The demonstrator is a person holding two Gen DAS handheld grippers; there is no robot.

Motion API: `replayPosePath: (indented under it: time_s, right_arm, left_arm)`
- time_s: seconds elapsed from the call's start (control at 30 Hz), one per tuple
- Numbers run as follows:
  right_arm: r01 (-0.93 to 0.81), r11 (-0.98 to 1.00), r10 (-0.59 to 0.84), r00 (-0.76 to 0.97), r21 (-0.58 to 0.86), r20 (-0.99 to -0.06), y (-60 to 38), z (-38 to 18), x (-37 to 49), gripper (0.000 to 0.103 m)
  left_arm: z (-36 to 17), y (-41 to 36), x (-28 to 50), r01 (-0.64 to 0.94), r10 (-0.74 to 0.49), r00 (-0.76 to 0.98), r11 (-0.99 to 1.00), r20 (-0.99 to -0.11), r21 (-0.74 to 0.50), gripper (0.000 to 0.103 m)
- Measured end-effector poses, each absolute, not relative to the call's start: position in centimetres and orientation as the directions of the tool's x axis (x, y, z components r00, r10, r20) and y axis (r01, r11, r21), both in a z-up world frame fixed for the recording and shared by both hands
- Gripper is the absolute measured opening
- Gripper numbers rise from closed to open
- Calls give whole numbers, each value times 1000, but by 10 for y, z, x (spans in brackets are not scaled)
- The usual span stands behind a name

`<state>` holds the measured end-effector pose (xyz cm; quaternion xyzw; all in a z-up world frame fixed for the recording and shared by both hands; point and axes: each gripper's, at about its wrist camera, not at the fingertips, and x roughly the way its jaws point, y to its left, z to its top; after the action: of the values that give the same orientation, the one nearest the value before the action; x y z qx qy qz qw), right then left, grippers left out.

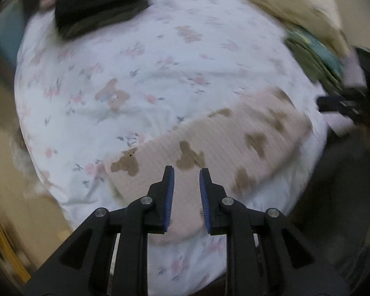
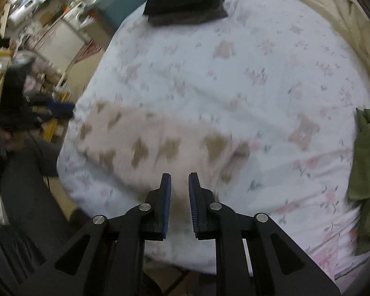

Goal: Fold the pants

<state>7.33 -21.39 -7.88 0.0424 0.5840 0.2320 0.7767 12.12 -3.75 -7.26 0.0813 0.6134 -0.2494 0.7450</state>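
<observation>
Pink pants with brown teddy bears (image 1: 224, 138) lie folded in a long strip near the front edge of the bed; they also show in the right wrist view (image 2: 160, 145). My left gripper (image 1: 186, 172) is open and empty, hovering over the strip's left part. My right gripper (image 2: 179, 176) is open and empty, above the strip's right end. The right gripper also shows at the right edge of the left wrist view (image 1: 333, 103), and the left gripper shows at the left of the right wrist view (image 2: 59, 109).
The bed has a white floral sheet (image 1: 135, 74). A stack of dark folded clothes (image 1: 98, 9) lies at the far side, also in the right wrist view (image 2: 185, 0). Olive-green garments (image 2: 365, 172) lie at the right, and a cream duvet (image 1: 296, 2) beyond them. Cluttered furniture (image 2: 37, 24) stands left of the bed.
</observation>
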Motion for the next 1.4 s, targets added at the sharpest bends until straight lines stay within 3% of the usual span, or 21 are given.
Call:
replayPosePath:
  time_s: [0.13, 0.3, 0.4, 0.5, 0.53, 0.6, 0.67, 0.7, 0.73, 1.0, 1.13, 1.23, 1.4]
  right_arm:
    - [-223, 923, 369, 289, 313, -883, -207, -83, 96, 17]
    - [-217, 896, 413, 88, 387, -907, -180, -150, 109, 17]
    - [-152, 951, 275, 6, 271, -962, -188, -194, 113, 13]
    - [-82, 950, 306, 30, 302, -952, -208, -188, 116, 17]
    - [-71, 941, 338, 101, 332, -936, -217, -171, 117, 17]
    - [-17, 914, 401, 203, 406, -893, -235, -152, 117, 19]
    - [61, 872, 449, 298, 486, -843, -256, -142, 118, 49]
    - [90, 864, 448, 310, 495, -839, -262, -144, 120, 79]
    - [129, 860, 440, 307, 495, -844, -267, -150, 122, 87]
    - [210, 875, 406, 170, 435, -898, -254, -201, 133, 87]
    - [178, 900, 373, 160, 399, -914, -245, -209, 128, 89]
    - [185, 865, 433, 194, 466, -880, -241, -209, 120, 89]
    - [57, 892, 434, 163, 448, -886, -216, -208, 111, 85]
  left_arm:
    - [-113, -55, 125, 380, -269, 70, 897, -961, -223, 18]
    - [-163, -54, 117, 344, -198, 37, 923, -979, -174, 19]
    - [-167, -39, 118, 315, -194, 33, 933, -980, -174, 20]
    - [-149, -20, 118, 248, -210, 45, 949, -977, -193, 21]
    - [-139, -10, 117, 233, -216, 90, 954, -972, -191, 25]
    - [-125, 13, 116, 160, -165, 198, 978, -966, -134, 75]
    - [-120, 39, 118, 29, -130, 263, 991, -956, -127, 84]
    - [-122, 46, 121, -13, -143, 262, 988, -954, -152, 84]
    - [-129, 53, 124, -50, -174, 238, 980, -955, -191, 84]
    - [-170, 23, 124, -3, -194, 138, 981, -971, -196, 84]
    - [-173, -13, 113, 167, -190, 144, 972, -971, -165, 82]
    - [-172, -31, 102, 290, -168, 141, 949, -976, -121, 81]
    - [-175, -13, 110, 152, -268, 133, 957, -954, -247, 68]
